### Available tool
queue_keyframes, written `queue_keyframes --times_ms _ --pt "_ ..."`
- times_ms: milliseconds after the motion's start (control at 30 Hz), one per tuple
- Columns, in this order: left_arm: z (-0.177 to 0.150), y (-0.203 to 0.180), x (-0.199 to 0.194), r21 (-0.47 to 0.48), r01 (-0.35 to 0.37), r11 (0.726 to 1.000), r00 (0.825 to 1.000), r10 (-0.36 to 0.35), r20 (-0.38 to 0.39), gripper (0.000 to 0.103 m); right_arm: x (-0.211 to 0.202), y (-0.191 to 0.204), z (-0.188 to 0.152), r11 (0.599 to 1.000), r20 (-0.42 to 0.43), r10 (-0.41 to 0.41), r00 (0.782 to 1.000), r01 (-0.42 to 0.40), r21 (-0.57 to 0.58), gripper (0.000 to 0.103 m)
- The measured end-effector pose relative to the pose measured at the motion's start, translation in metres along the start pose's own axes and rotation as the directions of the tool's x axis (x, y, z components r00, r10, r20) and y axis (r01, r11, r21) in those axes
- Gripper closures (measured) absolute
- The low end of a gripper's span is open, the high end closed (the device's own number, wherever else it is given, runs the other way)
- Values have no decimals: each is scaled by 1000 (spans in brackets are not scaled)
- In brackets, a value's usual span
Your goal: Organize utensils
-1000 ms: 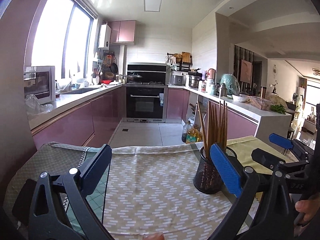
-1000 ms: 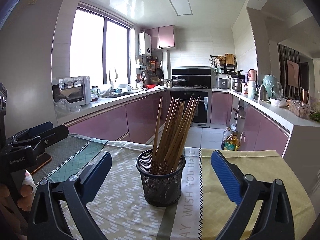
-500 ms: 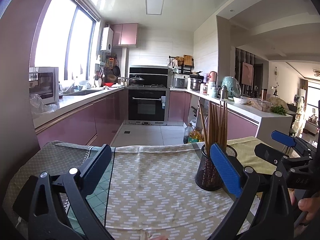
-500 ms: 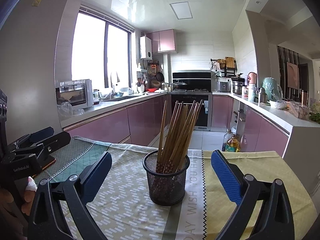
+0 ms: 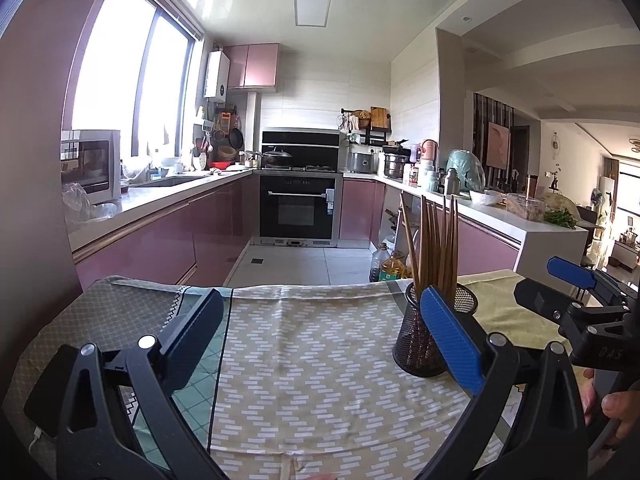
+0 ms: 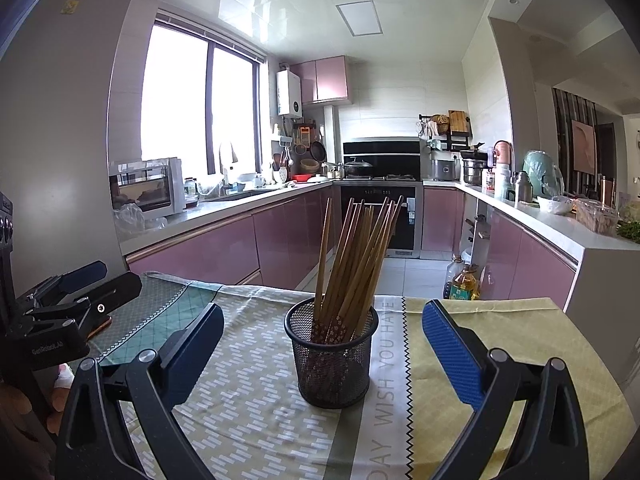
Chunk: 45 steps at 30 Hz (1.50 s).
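A black mesh holder (image 6: 332, 356) stands upright on the patterned tablecloth (image 6: 500, 328) with several wooden chopsticks (image 6: 352, 256) leaning in it. My right gripper (image 6: 323, 320) is open, and the holder sits a little ahead of it, centred between the blue pads. My left gripper (image 5: 320, 312) is open over bare cloth with nothing between its fingers. In the left wrist view the holder (image 5: 416, 344) is to the right, partly hidden behind the right finger, with the chopsticks (image 5: 434, 244) rising above it. The right gripper (image 5: 556, 288) shows at the far right edge, held by a hand.
The table's far edge (image 5: 304, 288) drops to the kitchen floor, where oil bottles (image 6: 460, 276) stand. Pink cabinets and counters line both sides, with an oven (image 5: 298, 208) at the back. A dark flat object (image 5: 40, 404) lies at the table's near left corner.
Both grippers have drawn back and risen slightly, so the holder looks smaller and farther in the right wrist view. Both stay open; the holder and chopsticks have not moved.
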<state>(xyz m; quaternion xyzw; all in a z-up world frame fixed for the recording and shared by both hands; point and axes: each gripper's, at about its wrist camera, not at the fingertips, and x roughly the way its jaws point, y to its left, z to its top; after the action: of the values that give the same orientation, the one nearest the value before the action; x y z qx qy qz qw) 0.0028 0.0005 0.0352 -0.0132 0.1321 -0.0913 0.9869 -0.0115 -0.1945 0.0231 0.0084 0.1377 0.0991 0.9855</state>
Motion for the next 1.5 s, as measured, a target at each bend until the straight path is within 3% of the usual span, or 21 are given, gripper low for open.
queue_keyframes --times_ms 1500 --pt "-2 1 0 -2 -3 1000 1000 3 -5 6 3 -1 -2 1000 -12 2 1000 -2 12 7"
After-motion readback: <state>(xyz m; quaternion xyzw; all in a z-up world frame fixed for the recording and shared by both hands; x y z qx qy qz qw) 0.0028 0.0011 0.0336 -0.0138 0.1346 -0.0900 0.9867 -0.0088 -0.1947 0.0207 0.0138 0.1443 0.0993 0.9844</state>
